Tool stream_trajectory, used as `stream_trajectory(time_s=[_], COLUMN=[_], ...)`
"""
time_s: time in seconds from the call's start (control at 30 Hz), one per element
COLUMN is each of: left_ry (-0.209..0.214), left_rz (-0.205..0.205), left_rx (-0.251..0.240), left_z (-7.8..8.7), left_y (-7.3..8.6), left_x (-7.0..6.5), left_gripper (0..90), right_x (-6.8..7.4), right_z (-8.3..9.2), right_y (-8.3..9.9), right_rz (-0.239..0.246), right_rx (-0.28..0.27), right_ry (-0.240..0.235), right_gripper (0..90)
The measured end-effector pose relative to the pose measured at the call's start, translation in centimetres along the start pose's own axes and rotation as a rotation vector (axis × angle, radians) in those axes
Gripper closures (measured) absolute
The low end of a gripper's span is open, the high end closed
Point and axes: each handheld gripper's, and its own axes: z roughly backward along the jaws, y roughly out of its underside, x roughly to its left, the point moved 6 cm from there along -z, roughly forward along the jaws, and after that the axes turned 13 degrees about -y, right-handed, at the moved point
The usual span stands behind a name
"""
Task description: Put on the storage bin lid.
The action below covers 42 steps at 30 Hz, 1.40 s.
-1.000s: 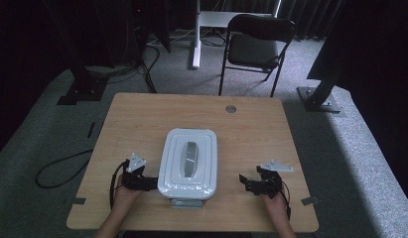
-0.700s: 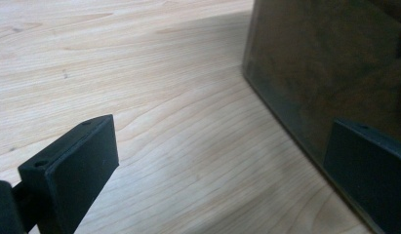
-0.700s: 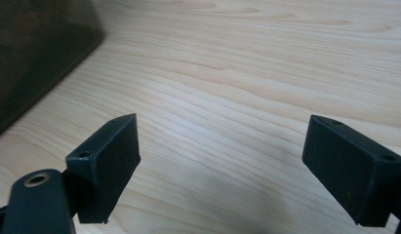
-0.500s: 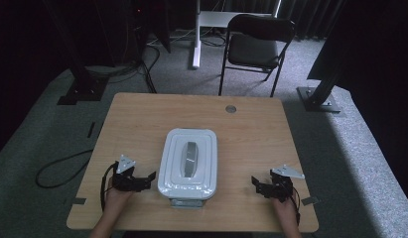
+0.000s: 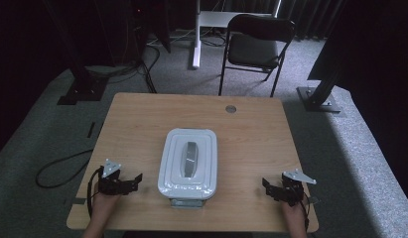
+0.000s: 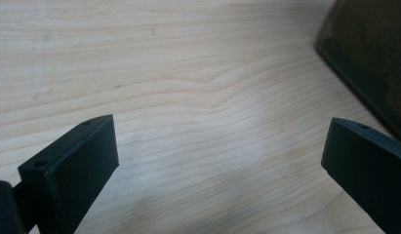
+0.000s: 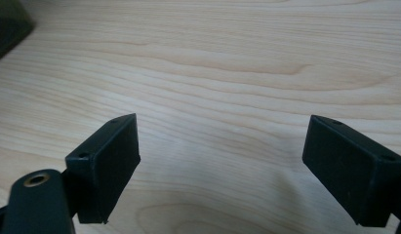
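Fingers (image 6: pixel 71 165) of the left gripper (image 5: pixel 123 182) and of the right gripper (image 5: pixel 280 189) are standing spread apart, gripping nothing, low over the table (image 5: pixel 142 124). The white lidded container (image 5: pixel 188 161) is sitting between them, near the front edge; an uneven two-sided approach is risking pushing it sideways or off.

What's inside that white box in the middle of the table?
The white box is closed by a lid with a grey handle, so its contents are hidden. A small grey base sticks out beneath its near edge. Both open grippers, left and right, rest apart from it.
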Motion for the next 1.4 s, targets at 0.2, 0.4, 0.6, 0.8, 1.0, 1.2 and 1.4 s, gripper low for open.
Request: stream_trajectory(time_s=[0.2,0.4,0.6,0.8,1.0,1.2,1.4], left_ry=[-0.032,-0.078,-0.137,-0.202,-0.223,-0.252,-0.274], left_rz=[0.018,0.044,0.072,0.107,0.144,0.095,0.092], left_rx=[0.012,0.020,0.042,0.075,0.109,0.172,0.186], left_z=[0.4,0.9,1.3,1.6,1.4,1.0,0.9], left_y=[1.0,1.8,2.6,2.9,3.3,3.9,4.1], left_x=[1.4,3.0,4.3,5.0,5.6,5.4,5.7], left_gripper=[1.0,1.0,1.0,1.0,1.0,1.1,1.0], right_x=[-0.5,-1.3,-2.0,-2.7,-3.7,-3.9,-3.7], right_z=[0.2,0.5,1.0,1.6,2.5,2.4,1.7], right_y=[0.2,0.4,0.7,1.2,2.1,2.1,2.0], right_rz=[0.008,-0.018,-0.054,-0.109,-0.151,-0.169,-0.110], right_rx=[0.017,0.017,0.006,0.000,0.015,0.025,0.075], right_ry=[0.057,0.096,0.135,0.169,0.202,0.206,0.244], right_gripper=[12.9,12.9,12.9,12.9,13.0,13.1,12.8])
